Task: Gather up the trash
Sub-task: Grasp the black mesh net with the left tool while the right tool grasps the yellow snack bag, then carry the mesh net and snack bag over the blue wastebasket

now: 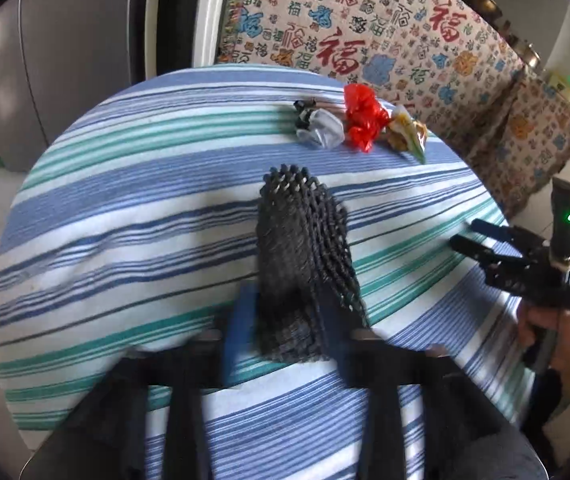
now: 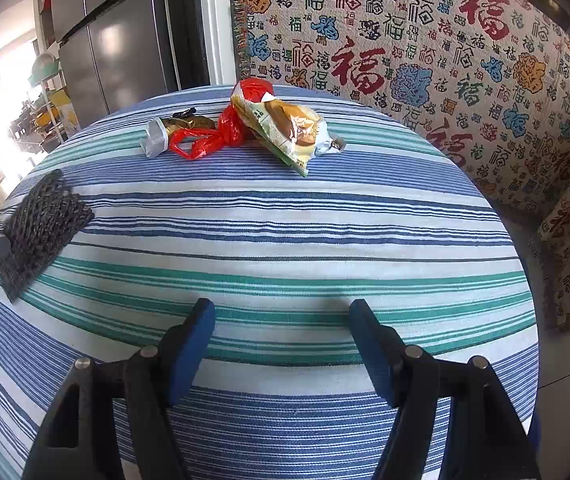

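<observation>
Black mesh bag (image 1: 305, 256) being clamped by left gripper (image 1: 285, 320), right gripper (image 2: 283, 336) being held agape, wrappers (image 2: 285, 128) lying ahead on striped tablecloth (image 2: 285, 232).

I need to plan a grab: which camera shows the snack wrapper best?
The right wrist view: the snack wrapper lies large and unblocked beside the red bag. In the left wrist view the wrapper is small, distant and partly hidden behind that bag.

A crumpled red plastic bag (image 2: 221, 130) lies between a crushed silver-gold wrapper (image 2: 165, 132) and a flattened green-yellow snack packet (image 2: 289, 128) (all touching), on the far side of the striped tabletop (image 2: 285, 216).
</observation>
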`<state>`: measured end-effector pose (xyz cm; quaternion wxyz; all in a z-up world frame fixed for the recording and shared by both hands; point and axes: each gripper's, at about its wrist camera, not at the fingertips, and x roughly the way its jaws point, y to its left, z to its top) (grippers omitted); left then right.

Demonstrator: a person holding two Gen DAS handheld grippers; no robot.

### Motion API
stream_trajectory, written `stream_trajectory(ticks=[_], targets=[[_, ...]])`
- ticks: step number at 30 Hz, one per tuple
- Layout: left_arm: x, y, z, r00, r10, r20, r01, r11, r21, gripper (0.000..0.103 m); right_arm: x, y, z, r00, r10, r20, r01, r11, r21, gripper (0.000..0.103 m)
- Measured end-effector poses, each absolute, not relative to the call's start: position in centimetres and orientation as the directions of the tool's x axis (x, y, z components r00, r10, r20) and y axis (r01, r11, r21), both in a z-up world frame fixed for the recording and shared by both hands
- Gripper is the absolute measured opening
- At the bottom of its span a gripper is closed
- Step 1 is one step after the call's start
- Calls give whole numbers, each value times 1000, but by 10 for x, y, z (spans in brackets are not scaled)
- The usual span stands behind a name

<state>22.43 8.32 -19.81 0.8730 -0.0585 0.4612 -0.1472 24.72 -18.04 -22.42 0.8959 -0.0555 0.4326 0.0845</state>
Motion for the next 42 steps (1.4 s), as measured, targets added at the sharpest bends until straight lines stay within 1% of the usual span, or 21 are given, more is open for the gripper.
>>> stream_trajectory(ticks=[1, 4, 6, 8, 9, 13, 18, 22, 23, 24, 25, 27, 30, 32, 35, 37, 38, 39, 40, 41, 42], targets=[[223, 81, -201, 534, -312, -785, 205, 949, -238, 86, 247, -181, -224, 611, 105, -785, -200, 980, -24, 71], [222, 64, -204, 527, -318, -788, 268, 942, -202, 92, 249, -182, -224, 606, 117, -787, -209, 978, -15, 77], [225, 50, -206, 535, -275, -799, 306, 944, -120, 98, 250, -181, -224, 601, 121, -790, -230, 973, -27, 82], [228, 41, -213, 556, -199, -807, 303, 953, -26, 98, 257, -183, -224, 593, 131, -794, -257, 966, -33, 87], [231, 40, -218, 551, -178, -816, 291, 957, -11, 98, 265, -186, -224, 589, 132, -797, -263, 964, -35, 87], [236, 37, -222, 561, -150, -814, 263, 965, 4, 101, 303, -188, -219, 597, 85, -798, -263, 960, -94, 87], [245, 34, -224, 561, -145, -815, 250, 968, -1, 103, 342, -156, -210, 662, 24, -749, -345, 897, -276, 87], [249, 32, -224, 563, -141, -814, 241, 971, -1, 103, 366, -140, -203, 704, 45, -709, -357, 886, -297, 87], [249, 32, -224, 563, -140, -814, 240, 971, -1, 103, 373, -139, -205, 693, 50, -719, -359, 889, -284, 76], [248, 32, -224, 564, -140, -814, 240, 971, -1, 103, 380, -142, -208, 671, 65, -739, -358, 901, -246, 44], [248, 32, -224, 564, -141, -814, 240, 971, -1, 103, 382, -145, -208, 665, 64, -744, -341, 912, -227, 44], [247, 32, -224, 564, -140, -814, 239, 971, -1, 103, 379, -159, -202, 655, 123, -746, -307, 945, -114, 38], [247, 32, -224, 564, -138, -814, 236, 972, -1, 103, 352, -174, -196, 631, 168, -757, -277, 961, -19, 37], [246, 32, -224, 565, -136, -814, 233, 972, 0, 103, 324, -177, -193, 616, 158, -772, -270, 963, -19, 37], [247, 32, -223, 568, -131, -813, 227, 974, 2, 103, 273, -169, -192, 618, 82, -782, -287, 949, -127, 37], [246, 31, -223, 570, -125, -812, 220, 976, 4, 103, 247, -162, -197, 624, 49, -780, -297, 938, -178, 39], [245, 31, -224, 571, -122, -812, 216, 976, 5, 103, 240, -158, -200, 632, 29, -774, -292, 935, -203, 44], [245, 31, -224, 572, -119, -812, 212, 977, 6, 103, 234, -154, -202, 654, 3, -757, -283, 928, -241, 59], [245, 32, -224, 573, -117, -812, 208, 978, 6, 103, 234, -152, -204, 658, -8, -753, -282, 924, -256, 70], [245, 32, -224, 573, -116, -812, 207, 978, 6, 103, 234, -151, -207, 657, -13, -754, -282, 923, -262, 77], [244, 32, -224, 573, -116, -811, 206, 978, 6, 103, 232, -152, -207, 672, -4, -741, -269, 930, -249, 77]])
